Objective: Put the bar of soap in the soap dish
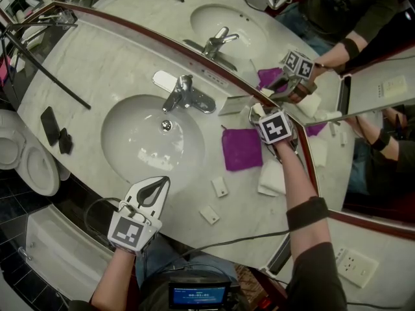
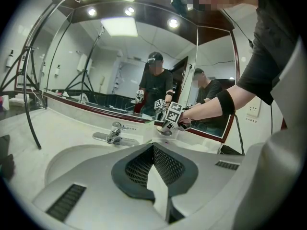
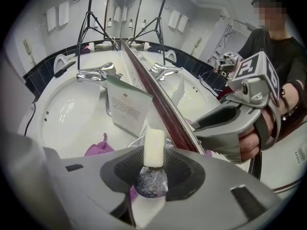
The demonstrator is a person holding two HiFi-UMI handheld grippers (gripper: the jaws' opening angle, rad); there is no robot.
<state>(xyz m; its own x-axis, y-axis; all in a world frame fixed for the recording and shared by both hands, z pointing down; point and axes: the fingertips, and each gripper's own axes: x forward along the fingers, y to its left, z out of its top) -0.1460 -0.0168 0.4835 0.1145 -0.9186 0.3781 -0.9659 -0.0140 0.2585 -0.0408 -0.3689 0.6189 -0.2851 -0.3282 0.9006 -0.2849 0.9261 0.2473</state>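
Note:
My right gripper (image 1: 259,113) is at the mirror's foot on the right of the counter, pointing steeply down. It is shut on the pale bar of soap (image 3: 154,147), which stands on end between the pads. Just under the soap is the wire rim of the soap dish (image 3: 134,141), at the base of the mirror; whether the soap touches it I cannot tell. My left gripper (image 1: 163,181) is at the sink's front edge, shut and empty, with its fingertips (image 2: 154,150) together.
A purple cloth (image 1: 241,149) lies left of the right gripper. A printed card (image 3: 127,107) stands behind the dish. The faucet (image 1: 183,94) and basin (image 1: 130,141) fill the middle. Small white packets (image 1: 219,186) and a white folded cloth (image 1: 272,177) lie in front. A black phone (image 1: 50,125) lies at the left.

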